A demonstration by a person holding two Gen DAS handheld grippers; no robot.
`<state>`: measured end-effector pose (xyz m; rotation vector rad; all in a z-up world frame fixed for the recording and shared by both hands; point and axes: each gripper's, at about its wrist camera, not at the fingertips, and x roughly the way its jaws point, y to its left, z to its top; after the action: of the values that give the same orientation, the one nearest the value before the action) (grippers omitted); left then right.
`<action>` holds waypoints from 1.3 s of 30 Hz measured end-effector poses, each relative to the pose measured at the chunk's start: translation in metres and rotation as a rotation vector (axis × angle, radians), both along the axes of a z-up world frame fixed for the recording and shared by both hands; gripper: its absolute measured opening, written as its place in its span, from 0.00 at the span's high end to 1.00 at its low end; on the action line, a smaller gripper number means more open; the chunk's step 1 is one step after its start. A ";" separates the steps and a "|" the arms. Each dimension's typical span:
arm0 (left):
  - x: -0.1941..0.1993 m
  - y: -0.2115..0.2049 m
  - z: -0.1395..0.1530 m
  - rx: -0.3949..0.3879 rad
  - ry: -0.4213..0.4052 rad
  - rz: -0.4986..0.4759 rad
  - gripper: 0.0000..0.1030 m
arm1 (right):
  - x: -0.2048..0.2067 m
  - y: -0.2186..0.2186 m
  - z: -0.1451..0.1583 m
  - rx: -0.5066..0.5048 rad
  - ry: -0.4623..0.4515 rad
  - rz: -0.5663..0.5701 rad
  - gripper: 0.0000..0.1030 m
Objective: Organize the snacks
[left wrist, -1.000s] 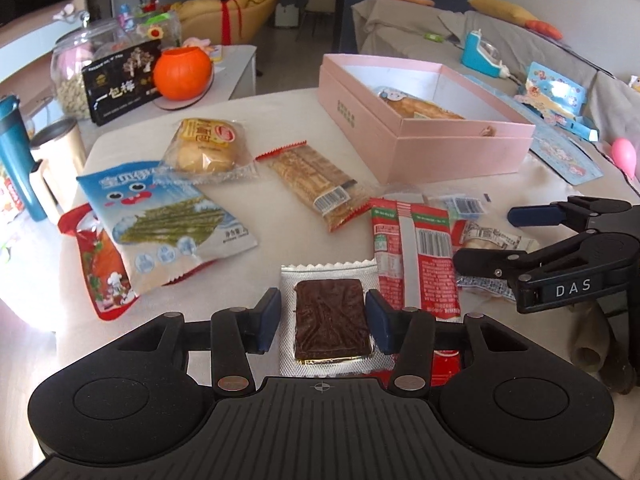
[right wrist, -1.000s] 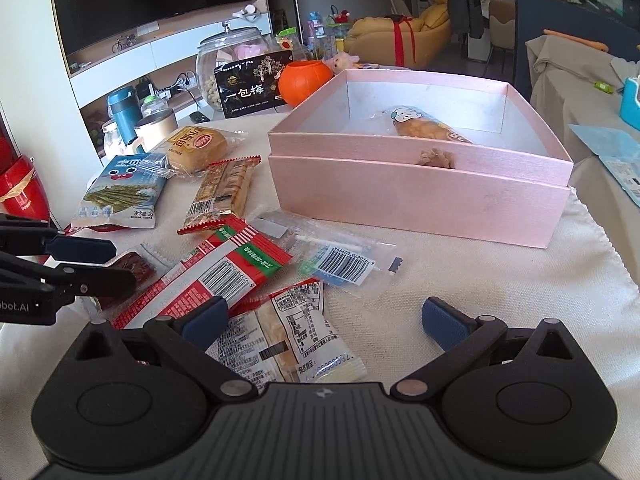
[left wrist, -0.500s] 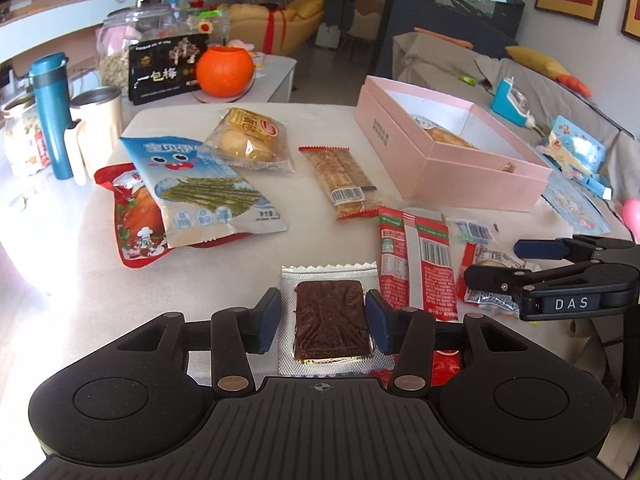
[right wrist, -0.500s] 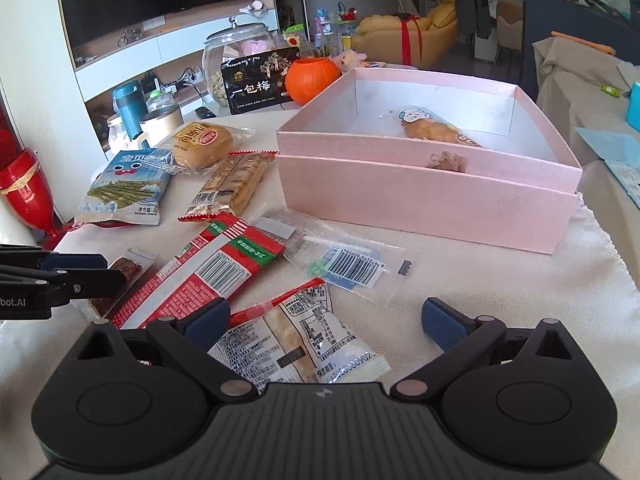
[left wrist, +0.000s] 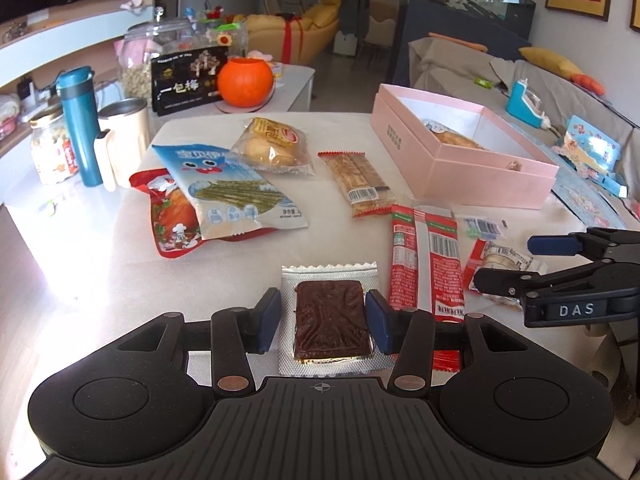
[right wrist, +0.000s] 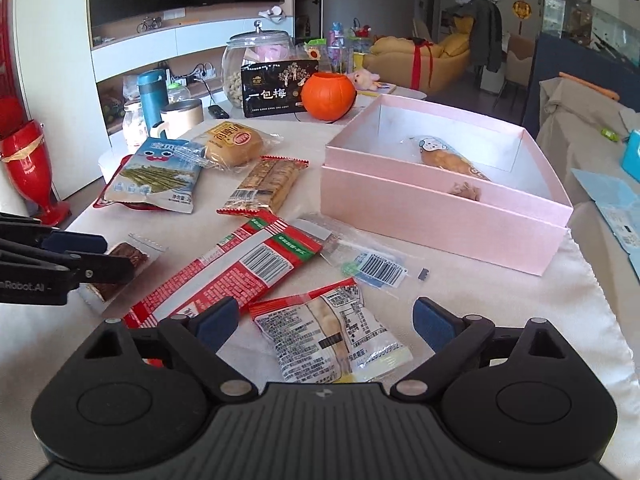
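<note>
My left gripper (left wrist: 324, 320) is partly closed around a brown snack bar in a silver wrapper (left wrist: 330, 320); its blue pads sit at the wrapper's two sides. The packet also shows in the right wrist view (right wrist: 124, 258). My right gripper (right wrist: 324, 320) is open, straddling a clear-and-red cracker packet (right wrist: 332, 336) on the cloth. A long red packet (left wrist: 426, 256) lies between the two grippers. The pink box (right wrist: 444, 184) stands open with one bun packet (right wrist: 448, 158) inside.
On the table lie a blue seaweed bag (left wrist: 228, 192), a red bag (left wrist: 172, 216) under it, a bread bun packet (left wrist: 272, 146), a biscuit packet (left wrist: 358, 182) and a small clear barcode packet (right wrist: 372, 266). Bottle, mugs, jars and an orange pumpkin pot (left wrist: 245, 82) stand at the back left.
Both wrist views have risen and tilted, showing more of the room. The cracker packet now lies further between my right fingers. The left gripper's hold on the brown bar looks the same.
</note>
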<state>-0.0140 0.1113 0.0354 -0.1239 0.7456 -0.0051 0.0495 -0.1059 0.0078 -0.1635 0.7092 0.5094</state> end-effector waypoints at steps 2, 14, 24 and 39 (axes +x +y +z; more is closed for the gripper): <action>0.002 0.001 -0.001 -0.012 0.011 -0.009 0.50 | 0.009 -0.006 -0.005 0.014 0.049 -0.014 0.17; 0.017 -0.004 -0.010 -0.056 0.061 -0.055 0.49 | -0.020 -0.032 -0.003 0.022 0.067 0.038 0.43; -0.003 0.027 0.008 -0.065 -0.026 0.066 0.50 | -0.009 0.003 0.017 0.076 0.054 0.046 0.32; -0.045 0.098 0.013 -0.083 -0.039 0.283 0.50 | 0.056 0.146 0.048 0.125 0.184 0.254 0.26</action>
<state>-0.0590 0.2095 0.0481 -0.3064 0.6841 0.2307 0.1056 0.0405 0.0558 -0.0904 0.8384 0.8168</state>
